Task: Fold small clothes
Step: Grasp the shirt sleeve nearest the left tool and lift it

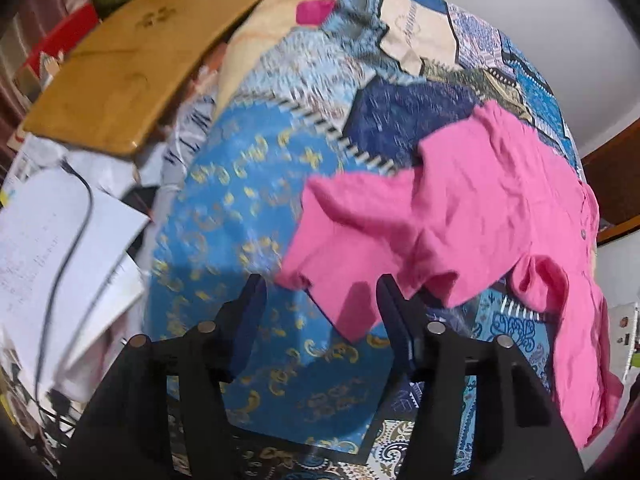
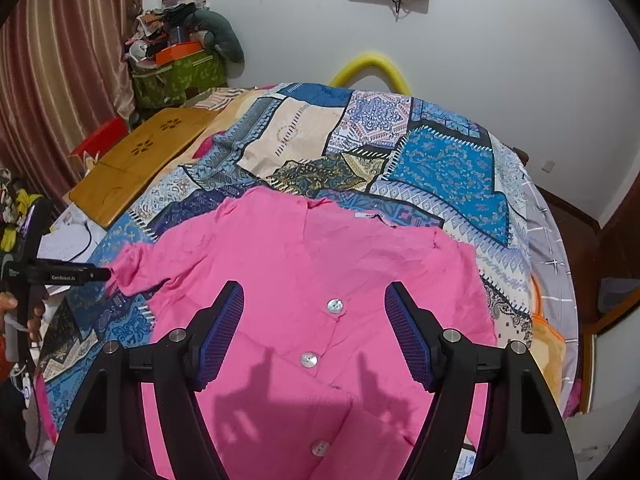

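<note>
Right wrist view: the right gripper (image 2: pixel 314 308) hangs over the pink shirt (image 2: pixel 304 248), jaws spread, nothing between them. 3 buttons (image 2: pixel 335 306) run down its front. It lies flat on the patchwork bedspread (image 2: pixel 440 160). Left wrist view, blurred: the left gripper (image 1: pixel 322 300) seems spread around the sleeve (image 1: pixel 340 248) edge, not pinching. Beyond sits a wooden tray (image 1: pixel 132 60).

I'm seeing a bright pink shirt (image 2: pixel 320 264) with pearly white buttons (image 2: pixel 335 306), lying on a patchwork bedspread (image 2: pixel 440 160) of blue, cream and navy panels with gold scrolls. The gripper pads (image 2: pixel 220 332) are showing dark blue on black. A honey-brown wooden board (image 2: pixel 140 164) is carrying flower cut-outs
</note>
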